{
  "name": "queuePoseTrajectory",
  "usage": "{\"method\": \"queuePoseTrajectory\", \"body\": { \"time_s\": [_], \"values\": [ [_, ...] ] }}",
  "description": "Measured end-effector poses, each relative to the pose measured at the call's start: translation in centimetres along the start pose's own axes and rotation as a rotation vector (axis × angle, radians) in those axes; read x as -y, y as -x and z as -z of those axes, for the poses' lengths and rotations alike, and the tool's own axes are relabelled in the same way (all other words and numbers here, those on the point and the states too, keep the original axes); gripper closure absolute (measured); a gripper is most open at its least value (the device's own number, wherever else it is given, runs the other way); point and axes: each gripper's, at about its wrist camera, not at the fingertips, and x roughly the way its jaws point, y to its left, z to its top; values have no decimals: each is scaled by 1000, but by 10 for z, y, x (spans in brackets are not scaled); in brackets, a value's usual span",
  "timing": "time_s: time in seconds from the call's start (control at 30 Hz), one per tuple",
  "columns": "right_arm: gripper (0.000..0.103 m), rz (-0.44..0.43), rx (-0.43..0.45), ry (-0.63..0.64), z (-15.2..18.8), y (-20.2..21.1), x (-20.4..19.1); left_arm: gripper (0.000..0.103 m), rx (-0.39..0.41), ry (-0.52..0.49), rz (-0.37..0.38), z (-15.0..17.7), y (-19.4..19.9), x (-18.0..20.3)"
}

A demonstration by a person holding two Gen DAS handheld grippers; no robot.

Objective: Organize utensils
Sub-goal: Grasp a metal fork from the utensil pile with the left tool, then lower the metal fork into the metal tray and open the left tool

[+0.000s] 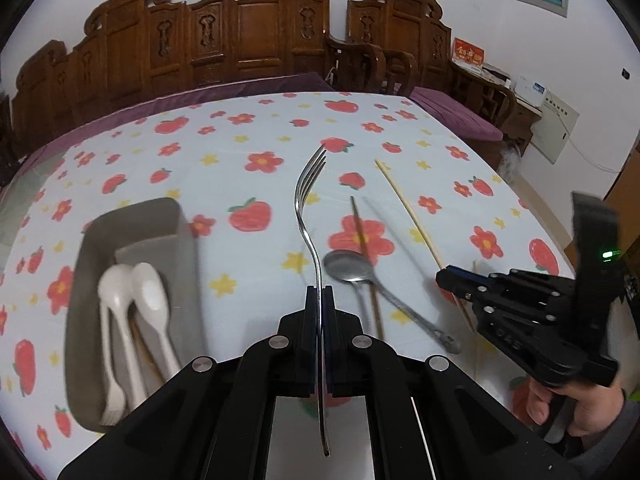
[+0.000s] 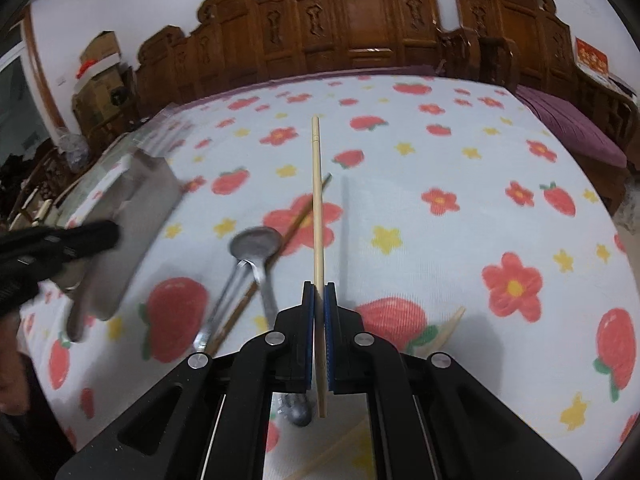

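My left gripper (image 1: 319, 292) is shut on a metal fork (image 1: 308, 200), tines pointing away, lifted above the flowered tablecloth. To its left stands a grey tray (image 1: 184, 240) holding white plastic spoons (image 1: 150, 296) and a white fork. My right gripper (image 2: 319, 288) is shut on a pale wooden chopstick (image 2: 317, 200) that points forward; in the left wrist view that gripper (image 1: 444, 278) is at the right, over the cloth. A metal spoon (image 1: 348, 266) (image 2: 256, 244) lies across a dark chopstick (image 1: 362, 236) (image 2: 304, 212) between the two grippers. The left gripper (image 2: 112, 234) shows blurred before the tray (image 2: 132, 208).
Another pale chopstick (image 2: 452, 324) lies on the cloth (image 2: 460, 152) at the lower right. Carved wooden chairs (image 1: 248, 28) with purple cushions (image 1: 452, 114) line the table's far and right sides. A hand (image 1: 560, 400) holds the right gripper's handle.
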Motion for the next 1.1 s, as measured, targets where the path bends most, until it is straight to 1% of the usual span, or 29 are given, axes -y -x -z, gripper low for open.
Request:
{"method": "queuePoseTrajectory", "body": {
  "time_s": [0.13,0.3,0.47,0.6,0.8,1.1],
  "values": [
    [97,7,-7,8,1,-5,-3,101,6,-7,-5,1,8,-16],
    [97,10,-8,38,0,-5,-15,101,9,-3,-31,0,17,-45],
    [97,-10,4,65,-3,0,-29,101,-4,20,-61,3,21,-79],
    [97,-32,17,82,-4,5,-40,101,-16,55,-106,8,14,-104],
    [97,-58,22,114,-2,11,-55,101,-52,127,-121,17,-2,-133],
    [97,-78,27,132,3,17,-66,101,-114,142,-155,27,-24,-144]
  ]
}}
